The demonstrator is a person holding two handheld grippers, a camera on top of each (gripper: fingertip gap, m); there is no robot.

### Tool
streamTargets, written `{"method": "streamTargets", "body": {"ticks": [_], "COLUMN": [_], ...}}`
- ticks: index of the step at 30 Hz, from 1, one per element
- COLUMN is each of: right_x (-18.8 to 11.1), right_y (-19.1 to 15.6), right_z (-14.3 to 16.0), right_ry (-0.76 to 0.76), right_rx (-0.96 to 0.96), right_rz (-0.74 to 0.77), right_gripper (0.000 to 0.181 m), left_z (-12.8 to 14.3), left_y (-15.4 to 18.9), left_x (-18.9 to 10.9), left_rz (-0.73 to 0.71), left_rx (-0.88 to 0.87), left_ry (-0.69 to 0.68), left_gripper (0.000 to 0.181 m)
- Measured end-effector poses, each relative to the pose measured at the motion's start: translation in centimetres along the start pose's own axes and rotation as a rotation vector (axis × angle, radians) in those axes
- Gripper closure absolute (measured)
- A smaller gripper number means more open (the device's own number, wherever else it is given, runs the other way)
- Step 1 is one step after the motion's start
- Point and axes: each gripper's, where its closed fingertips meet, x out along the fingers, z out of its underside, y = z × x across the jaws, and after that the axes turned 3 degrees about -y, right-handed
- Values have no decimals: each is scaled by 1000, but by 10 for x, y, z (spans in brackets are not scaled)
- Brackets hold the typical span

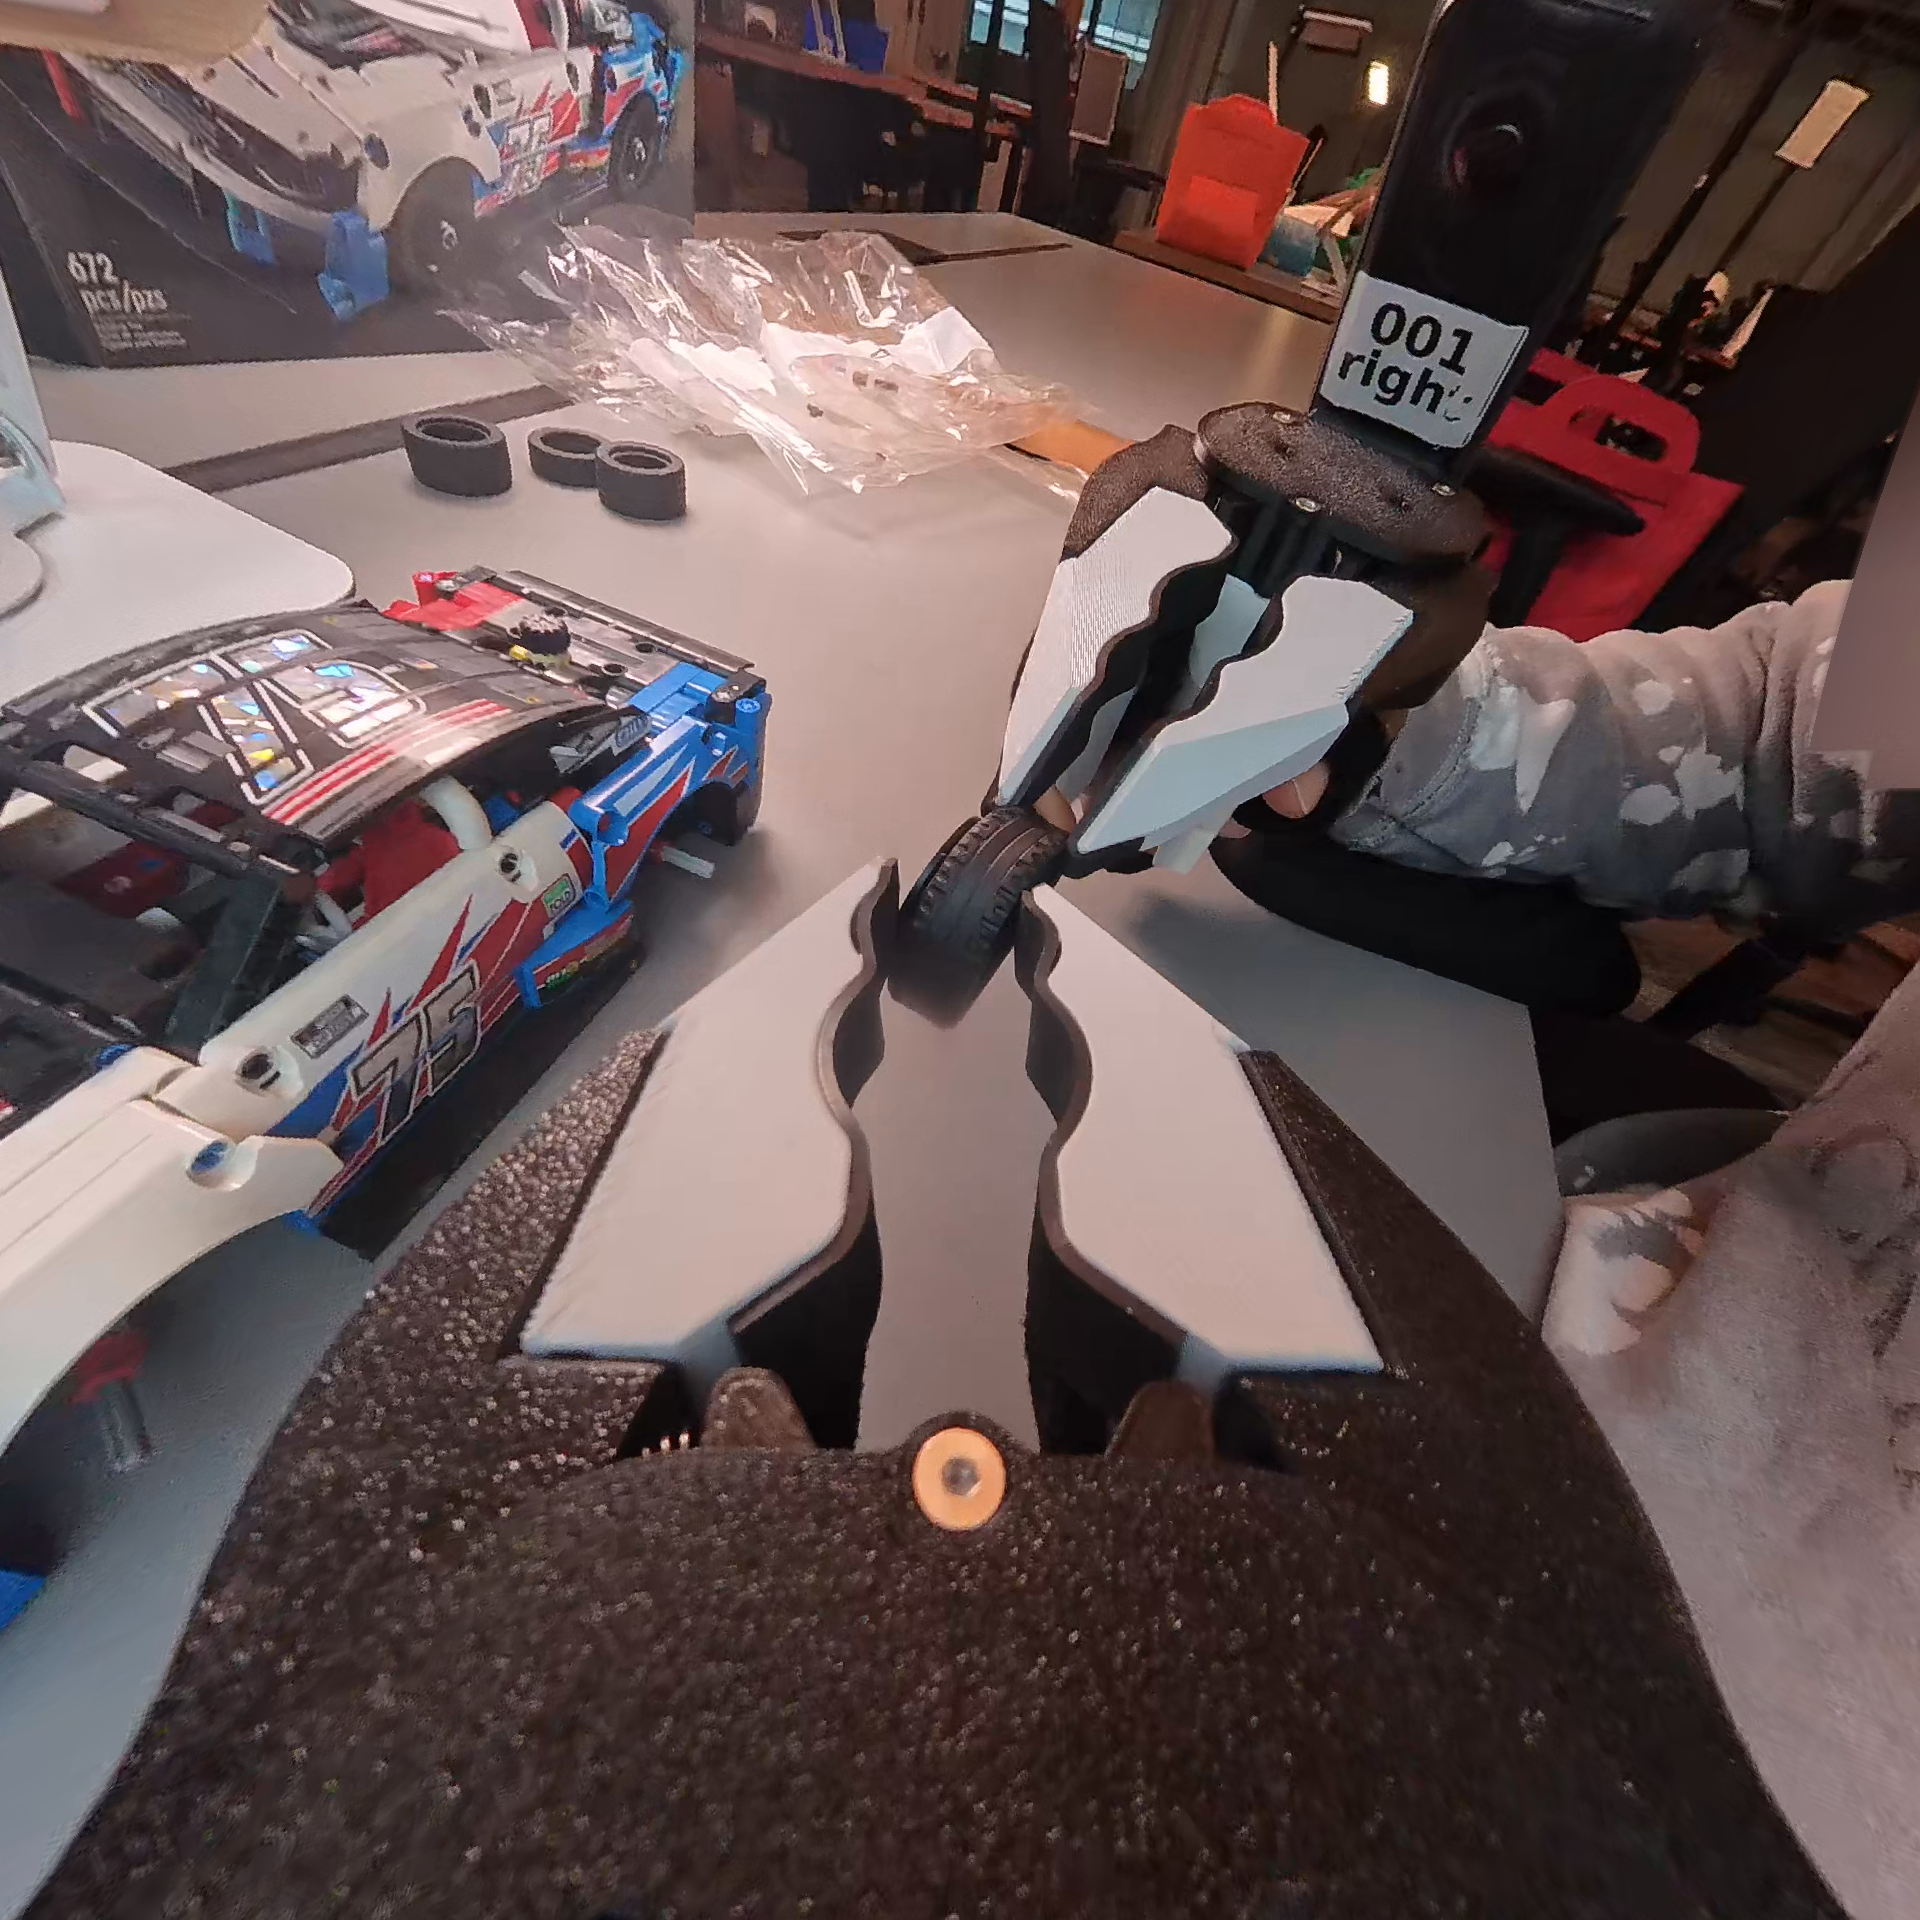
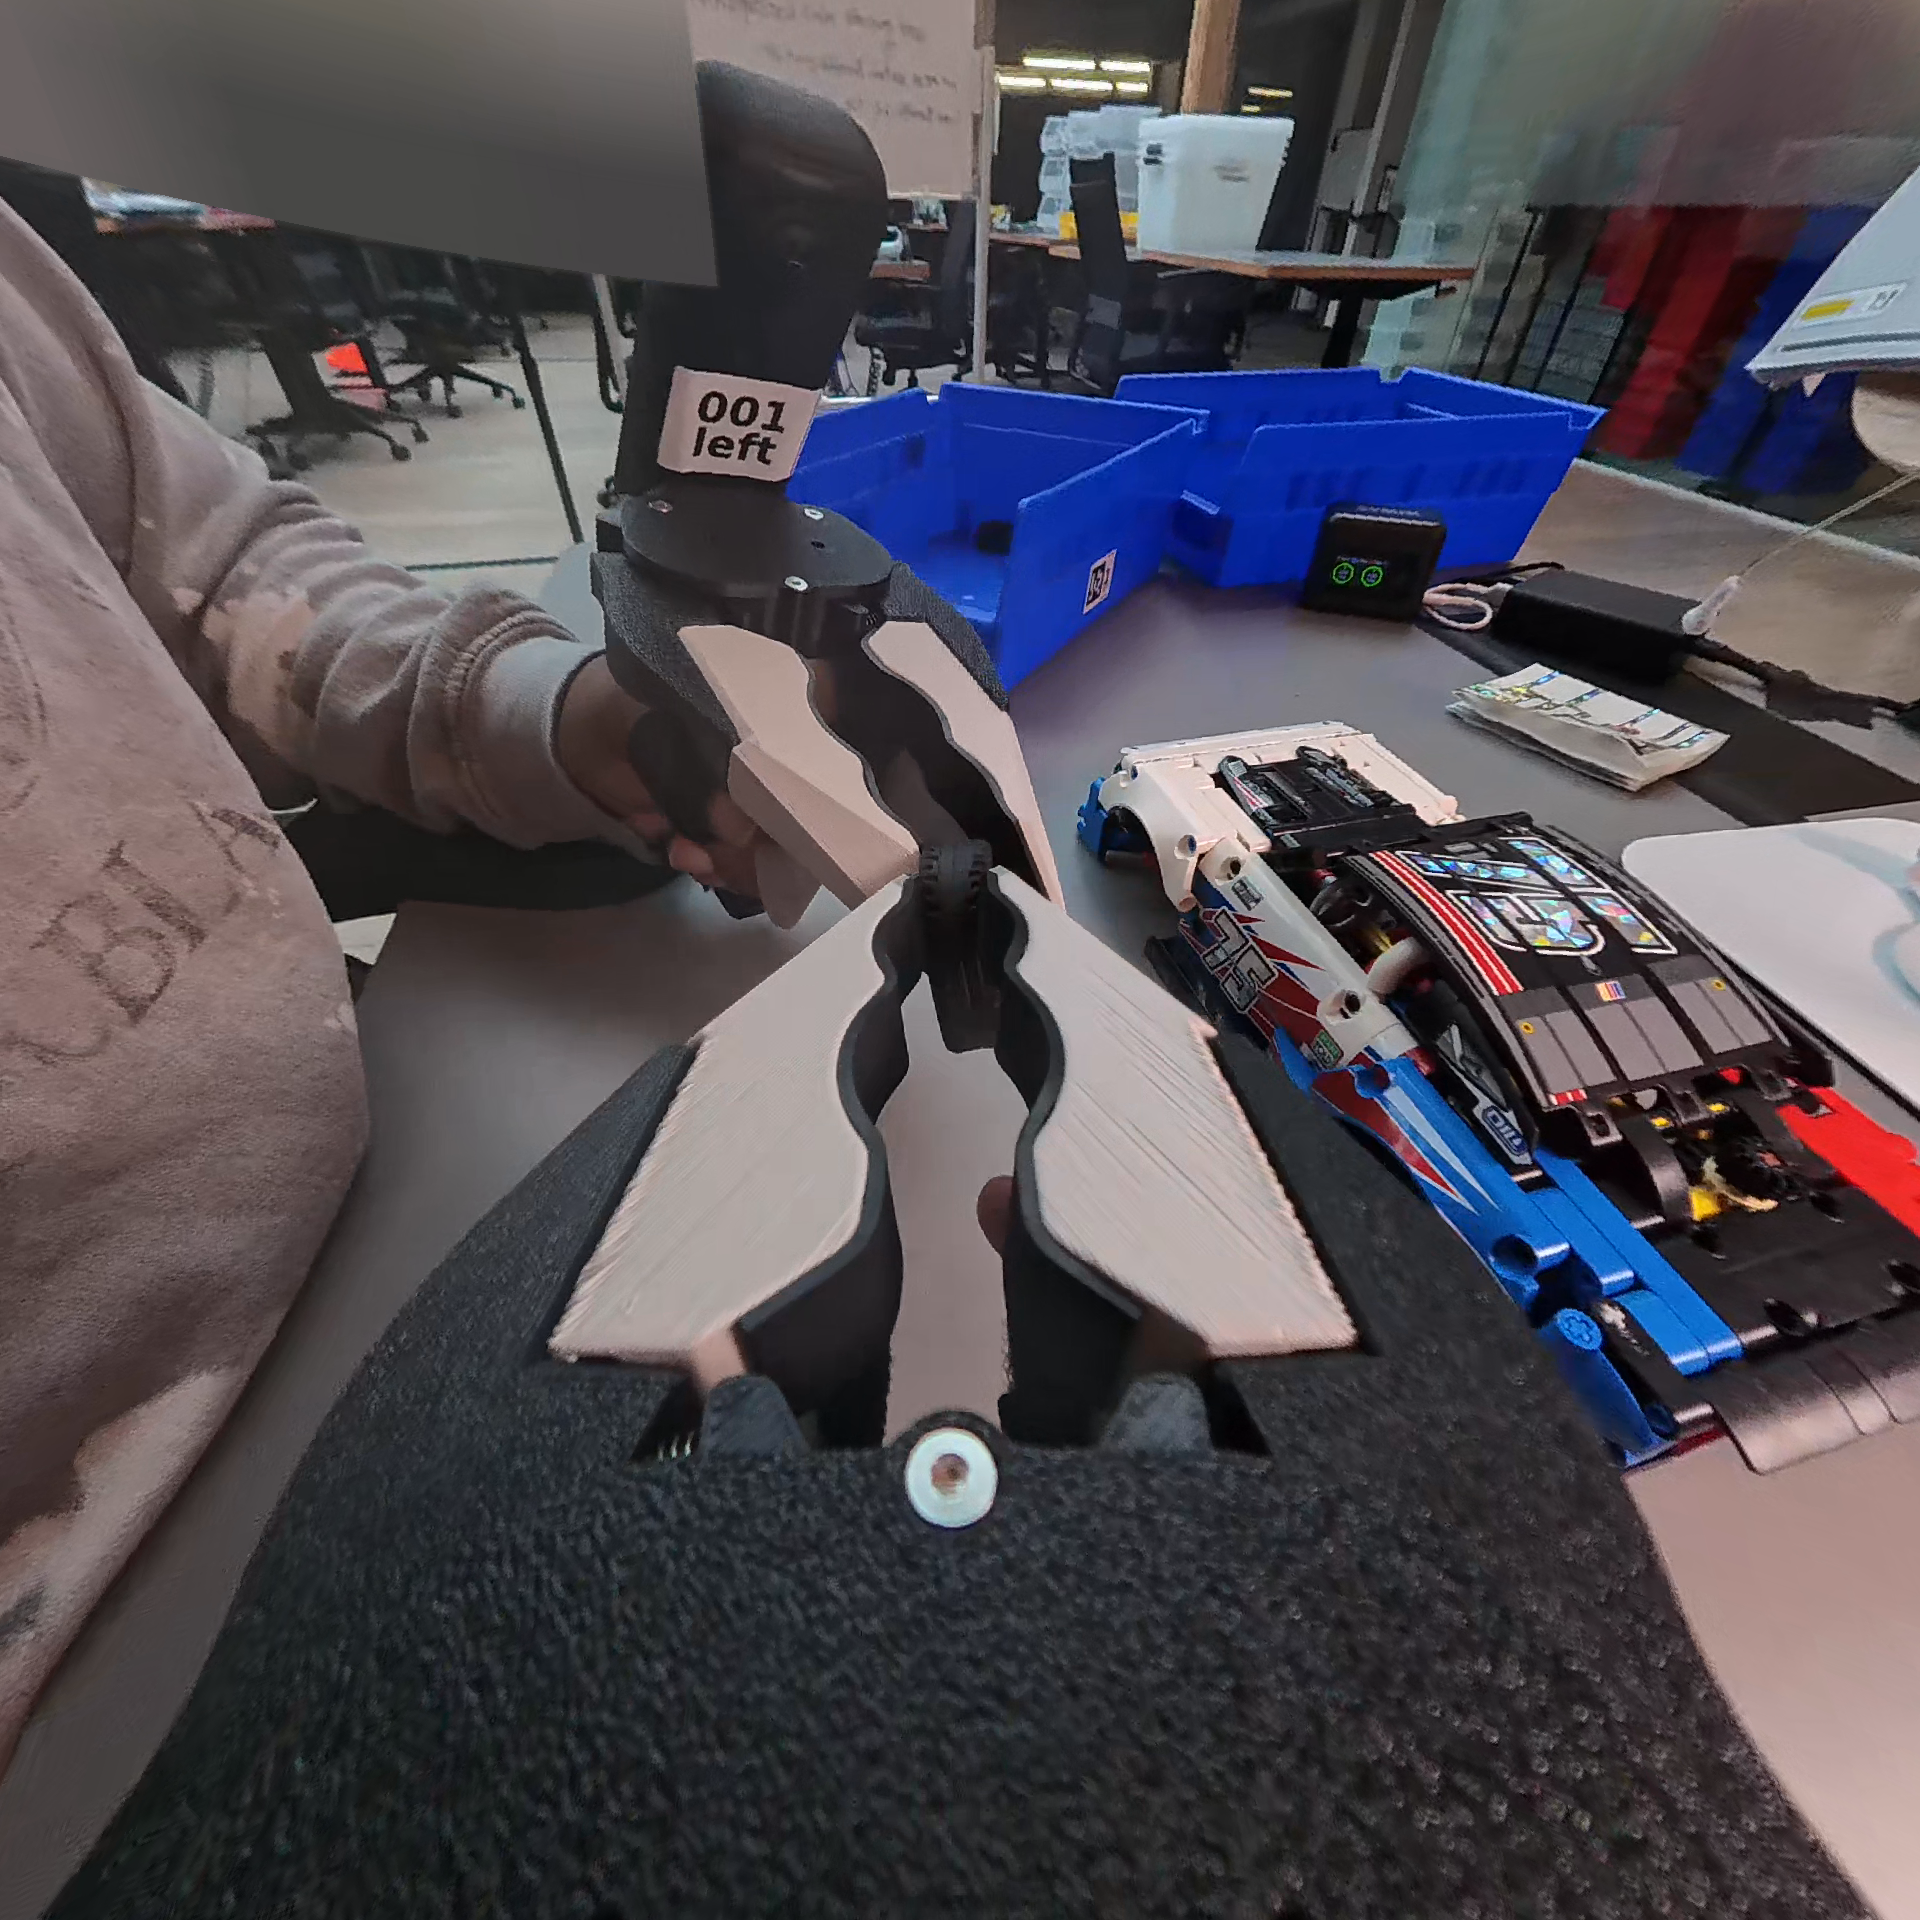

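Now left claw (image 1: pixel 956 904) gripping black wheel (image 1: pixel 961 899), right claw (image 1: pixel 1049 831) pinching it too

Dim indoor light, fisheye edges, slight blur.

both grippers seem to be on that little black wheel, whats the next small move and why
Probably ease the two grippers slightly apart along the wheel's axis. The left gripper pinches the black tyre, while the right gripper is shut on the black hub piece at its centre. The wheel is held above the grey table, beside the toy race car.
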Motion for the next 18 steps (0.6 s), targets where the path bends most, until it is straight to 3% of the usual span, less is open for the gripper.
{"method": "streamTargets", "body": {"ticks": [6,14,18], "right_x": [2,-1,3], "right_y": [-3,-10,-9], "right_z": [24,27,43], "right_ry": [-87,-209,-335], "right_rx": [79,-12,-128], "right_rz": [-96,-155,-123], "right_gripper": [171,168,161], "left_z": [24,22,24], "left_y": [3,4,5], "left_x": [7,2,1], "left_rz": [80,-61,-64], "left_rx": [-71,358,376], "left_ry": [-116,-146,-149], "left_gripper": [162,162,163]}}
